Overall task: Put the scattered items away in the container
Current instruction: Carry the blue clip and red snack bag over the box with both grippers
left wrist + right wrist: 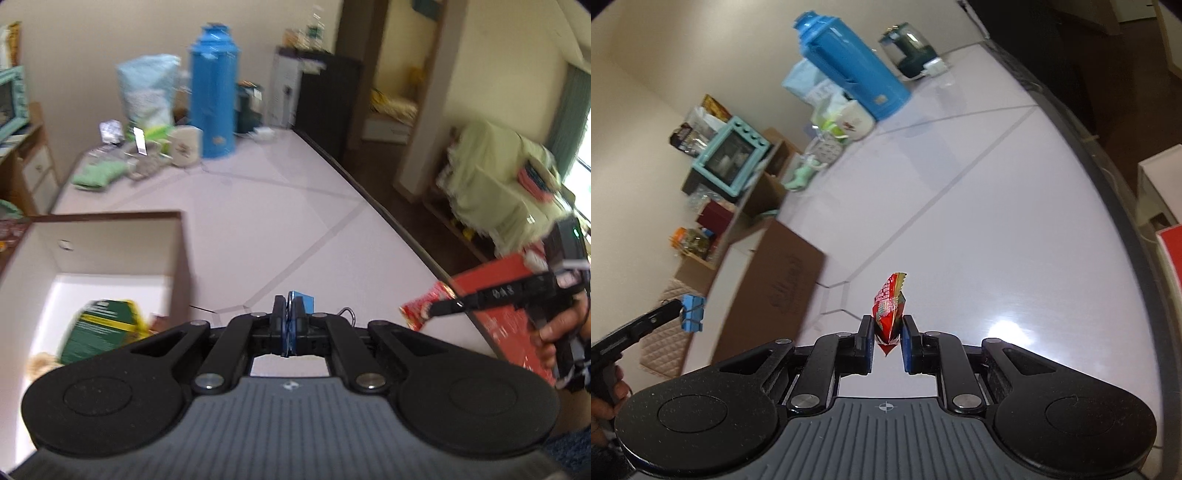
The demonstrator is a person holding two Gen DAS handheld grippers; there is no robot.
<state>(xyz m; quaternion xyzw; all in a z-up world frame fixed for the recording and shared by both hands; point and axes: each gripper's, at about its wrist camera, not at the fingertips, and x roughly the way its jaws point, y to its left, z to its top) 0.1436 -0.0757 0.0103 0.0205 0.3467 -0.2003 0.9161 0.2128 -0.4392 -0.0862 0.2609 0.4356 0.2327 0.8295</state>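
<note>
We've got the left gripper (289, 320) w/ jaws clamped on a small stiff blue block (303, 302) near the box (110, 218), right gripper (888, 334) pinching a light, crinkly red sachet (889, 308) low down, both above the surface (258, 221).

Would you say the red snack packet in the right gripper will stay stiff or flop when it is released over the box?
Probably floppy: the red snack packet looks thin and creased between the right gripper pads. Its glossy foil suggests it is light and somewhat slippery, so it may flutter rather than drop straight into the box.
</note>
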